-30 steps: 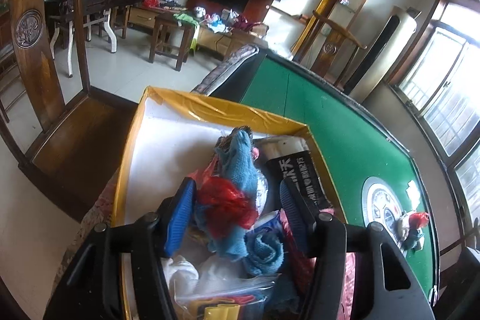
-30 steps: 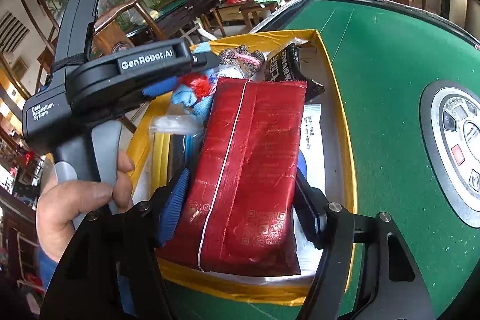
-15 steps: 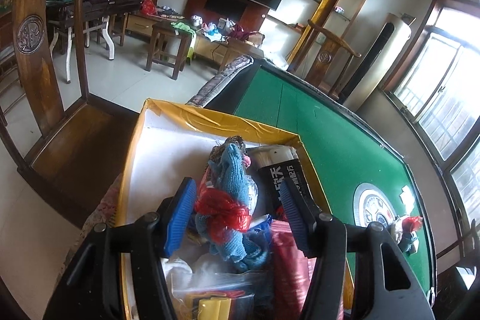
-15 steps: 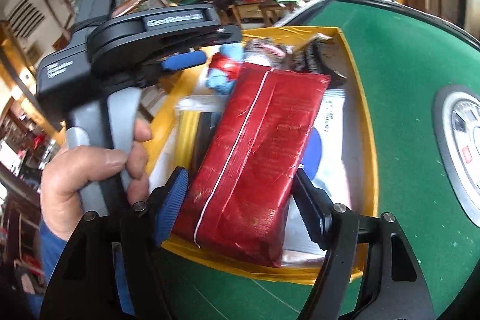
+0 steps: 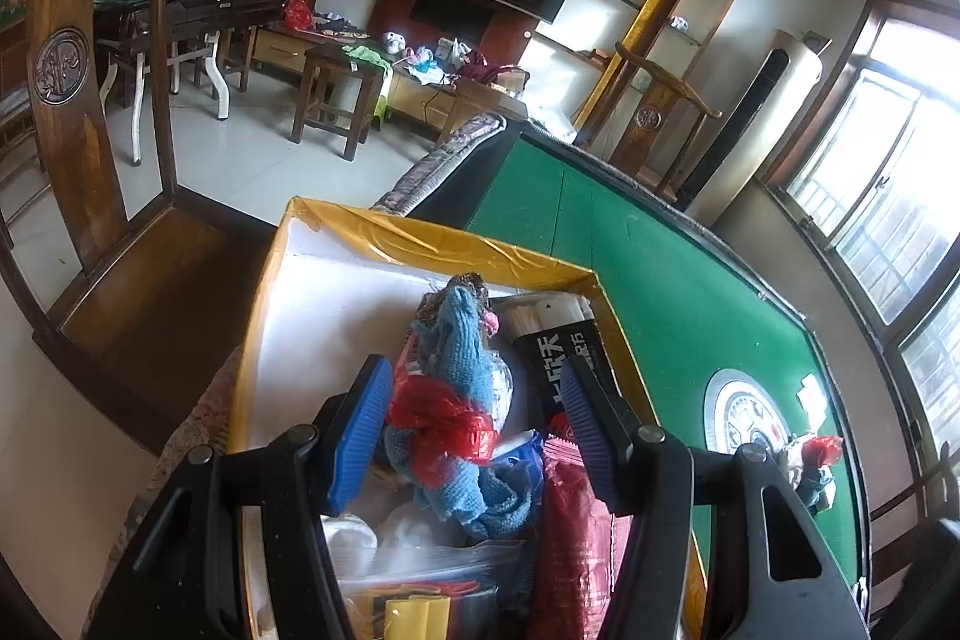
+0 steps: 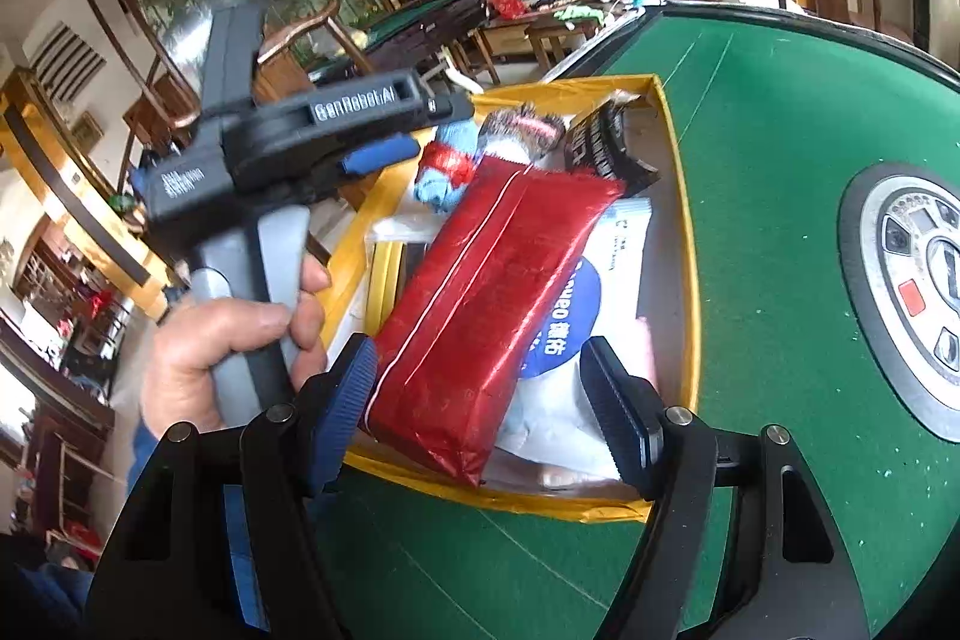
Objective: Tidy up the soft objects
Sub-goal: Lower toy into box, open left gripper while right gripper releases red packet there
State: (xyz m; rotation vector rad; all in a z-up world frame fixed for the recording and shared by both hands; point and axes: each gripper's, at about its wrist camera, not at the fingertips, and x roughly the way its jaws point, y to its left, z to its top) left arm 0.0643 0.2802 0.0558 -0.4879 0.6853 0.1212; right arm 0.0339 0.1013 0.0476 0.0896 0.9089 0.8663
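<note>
Nearest in the right wrist view, the right gripper (image 6: pixel 477 403) has its fingers set wide around the near end of the red foil pack (image 6: pixel 480 298), which lies tilted in the yellow-rimmed box (image 6: pixel 690 280) on the green desk (image 6: pixel 780 148); only the left pad seems to touch it. The left gripper (image 5: pixel 474 436) hangs over the box, fingers wide either side of a blue knitted cloth tied with red plastic (image 5: pixel 456 400), gripping nothing. Most soft items look boxed already. One small bundle (image 5: pixel 810 454) remains out on the desk, far right.
</note>
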